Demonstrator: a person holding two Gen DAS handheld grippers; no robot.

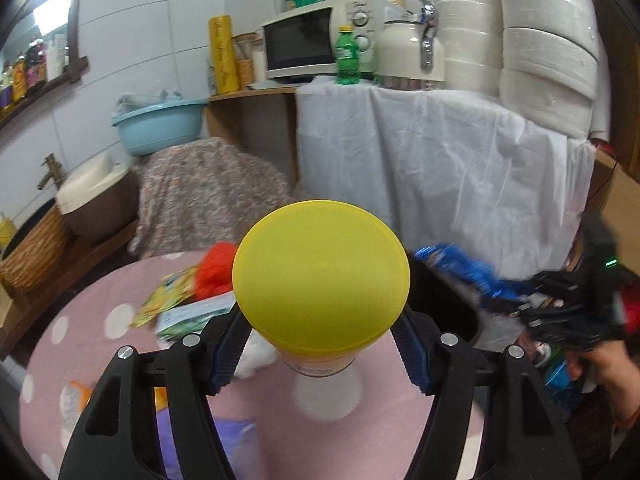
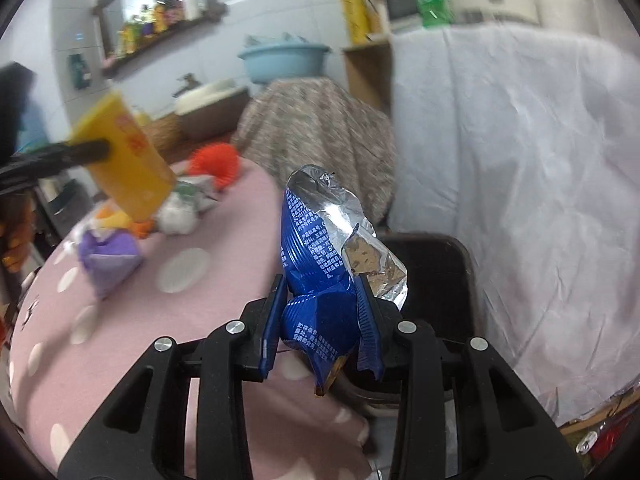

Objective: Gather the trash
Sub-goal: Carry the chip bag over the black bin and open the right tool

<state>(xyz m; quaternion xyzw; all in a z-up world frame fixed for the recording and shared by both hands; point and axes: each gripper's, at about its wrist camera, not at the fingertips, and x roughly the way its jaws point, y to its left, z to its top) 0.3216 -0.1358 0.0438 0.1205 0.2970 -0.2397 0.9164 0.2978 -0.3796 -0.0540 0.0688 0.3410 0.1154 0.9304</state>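
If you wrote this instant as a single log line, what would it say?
left gripper: holds yellow canister | right gripper: holds blue foil wrapper | black bin: beside pink dotted table | other trash on table

A white microwave [image 1: 316, 42] stands on a shelf beside a cream kettle [image 1: 410, 50], with a green bottle [image 1: 347, 56] in front of it. White cloth [image 1: 440, 160] hangs below them. A light blue basin [image 1: 160, 126] sits on a floral-covered mound [image 1: 208, 196]. Stacked white bowls [image 1: 540, 40] rise at the right.
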